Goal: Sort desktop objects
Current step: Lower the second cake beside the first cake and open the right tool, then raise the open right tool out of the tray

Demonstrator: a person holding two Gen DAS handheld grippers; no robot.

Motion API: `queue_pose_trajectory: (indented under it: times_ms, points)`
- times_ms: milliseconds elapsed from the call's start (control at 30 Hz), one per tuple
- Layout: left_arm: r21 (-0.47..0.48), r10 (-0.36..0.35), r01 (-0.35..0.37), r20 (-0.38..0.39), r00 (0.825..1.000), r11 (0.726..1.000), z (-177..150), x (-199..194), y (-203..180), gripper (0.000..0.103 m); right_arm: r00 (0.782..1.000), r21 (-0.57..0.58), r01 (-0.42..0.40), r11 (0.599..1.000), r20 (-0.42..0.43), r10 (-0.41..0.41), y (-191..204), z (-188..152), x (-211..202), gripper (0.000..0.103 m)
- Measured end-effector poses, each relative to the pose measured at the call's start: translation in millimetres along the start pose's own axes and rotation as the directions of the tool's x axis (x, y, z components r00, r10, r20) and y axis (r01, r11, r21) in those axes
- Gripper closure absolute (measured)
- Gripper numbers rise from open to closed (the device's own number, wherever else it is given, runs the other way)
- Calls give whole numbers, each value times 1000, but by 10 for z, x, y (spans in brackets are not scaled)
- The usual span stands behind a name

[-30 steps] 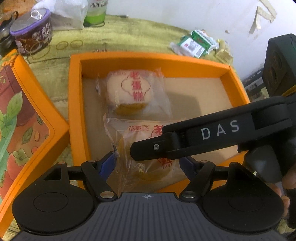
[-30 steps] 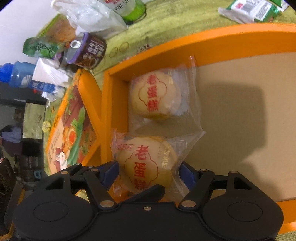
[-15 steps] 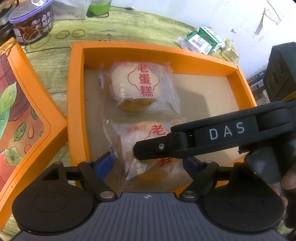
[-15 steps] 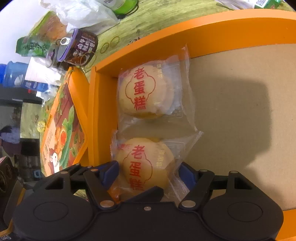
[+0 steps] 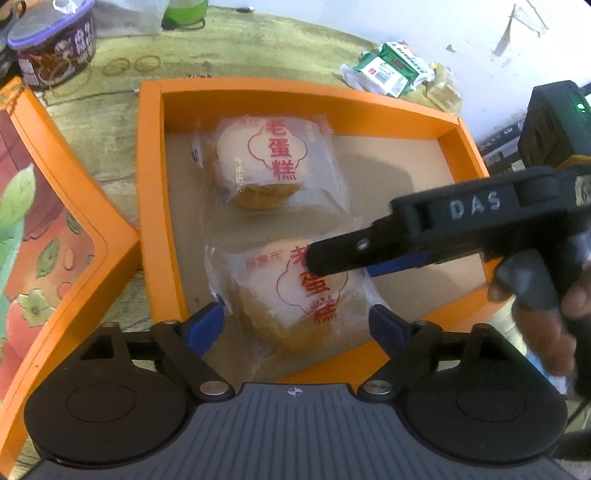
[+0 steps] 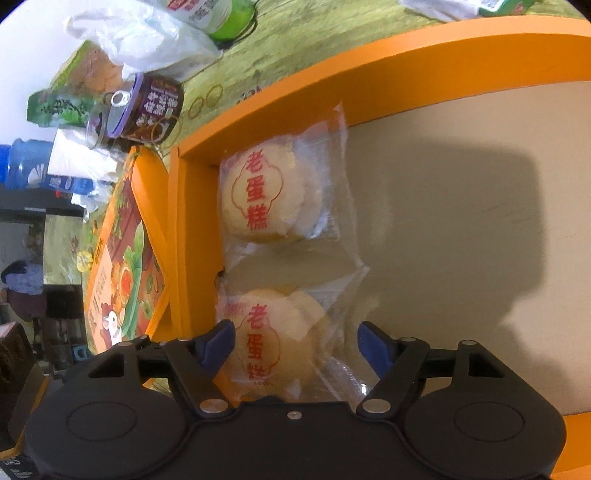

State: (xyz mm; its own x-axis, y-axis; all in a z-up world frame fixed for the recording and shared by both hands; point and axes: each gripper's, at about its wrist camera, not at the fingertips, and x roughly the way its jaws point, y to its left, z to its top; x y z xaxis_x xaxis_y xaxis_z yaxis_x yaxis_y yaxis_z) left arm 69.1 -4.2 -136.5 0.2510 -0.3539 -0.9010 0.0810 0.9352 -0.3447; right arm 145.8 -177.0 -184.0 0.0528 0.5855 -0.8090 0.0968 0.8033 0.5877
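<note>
Purple-lidded tub (image 5: 51,40) — green packets (image 5: 391,70) — white wall (image 5: 369,22).

Bright, slightly blurred fisheye views; hard shadows.

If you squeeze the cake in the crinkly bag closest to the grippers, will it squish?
Probably. The near wrapped cake looks puffy and soft, so a hard pinch would likely dent it. Its clear wrapper looks smooth and loose, so it may slip or crumple. It seems light for its size, and its flat shape shouldn't roll.

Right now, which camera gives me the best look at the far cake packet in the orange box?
The left wrist view: the far cake packet lies whole, unobstructed, label legible. The right wrist view shows it whole too, but at a slant against the box wall.
</note>
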Motion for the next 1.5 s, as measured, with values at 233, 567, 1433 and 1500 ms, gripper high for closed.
queue_pose_trajectory:
  times_ms: [233, 567, 1433, 1500]
  points:
    - [-15, -35, 35, 11, 999, 999, -37, -158, 39, 15, 1000, 11, -13, 1000, 4, 13, -121, -49, -182, 31]
    - [5, -74, 75, -49, 996, 997, -9, 25, -23, 15, 999, 38, -28, 999, -29, 29, -153, -165, -71, 33]
    - [40, -36, 38, -51, 998, 998, 123, -92, -48, 15, 996, 63, -75, 995, -47, 78, -219, -36, -81, 32]
    - [38, -39, 40, -25, 999, 998, 177, -139, -45, 15, 997, 68, -73, 995, -16, 74, -259, 31, -184, 32]
